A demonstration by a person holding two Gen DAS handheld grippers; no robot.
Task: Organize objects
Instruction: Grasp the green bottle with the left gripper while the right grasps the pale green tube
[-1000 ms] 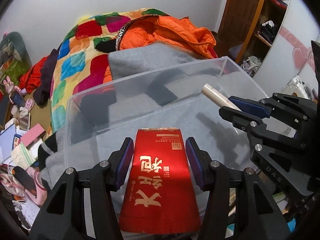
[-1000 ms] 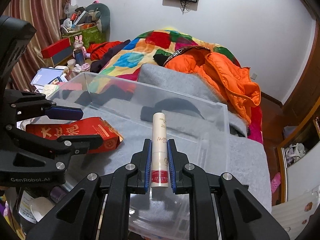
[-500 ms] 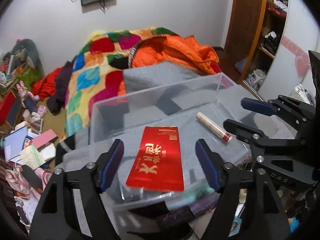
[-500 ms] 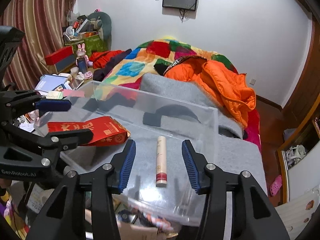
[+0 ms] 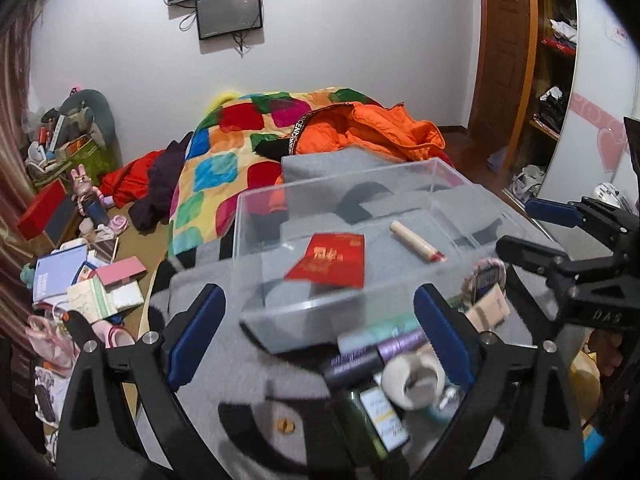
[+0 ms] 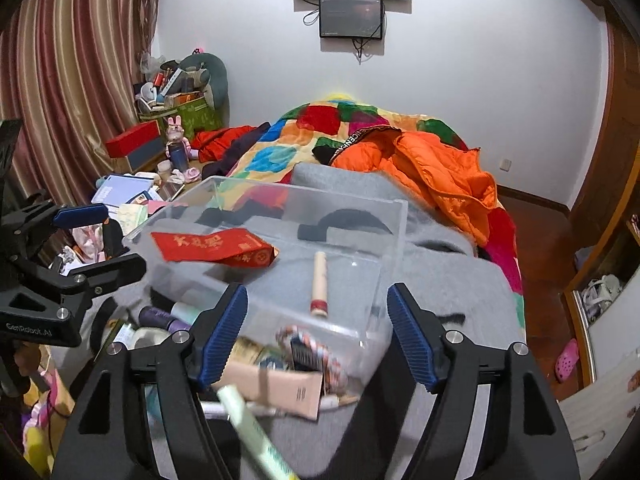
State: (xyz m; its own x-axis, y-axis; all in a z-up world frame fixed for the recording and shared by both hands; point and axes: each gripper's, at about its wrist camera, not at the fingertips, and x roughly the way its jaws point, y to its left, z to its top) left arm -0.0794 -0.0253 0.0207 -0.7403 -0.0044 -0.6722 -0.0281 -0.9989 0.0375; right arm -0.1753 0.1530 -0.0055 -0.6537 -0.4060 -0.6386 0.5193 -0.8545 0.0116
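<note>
A clear plastic bin (image 5: 420,168) (image 6: 392,216) rests on a grey blanket. Inside it lie a flat red box with gold characters (image 5: 330,260) (image 6: 212,246) and a cream tube with a red band (image 5: 416,242) (image 6: 319,284). My left gripper (image 5: 320,332) hangs in front of the bin, its jaws still opening and nothing between them. My right gripper (image 6: 318,332) is also drawn back from the bin, jaws opening and empty. Loose cosmetics lie in front of the bin: a purple tube (image 5: 384,350), a tape roll (image 5: 412,384), a beige carton (image 6: 280,390), a pale green tube (image 6: 256,432).
A bed behind the bin carries a patchwork quilt (image 5: 224,160) and an orange jacket (image 5: 372,132). Books, boxes and toys clutter the floor at the left (image 5: 80,276). A wardrobe (image 5: 552,80) stands at the right. Two screens hang on the white wall (image 6: 352,0).
Both grippers have let go, the left of the red box and the right of the cream tube, which now lie in the bin. Both have opened wide and drawn back and upward.
</note>
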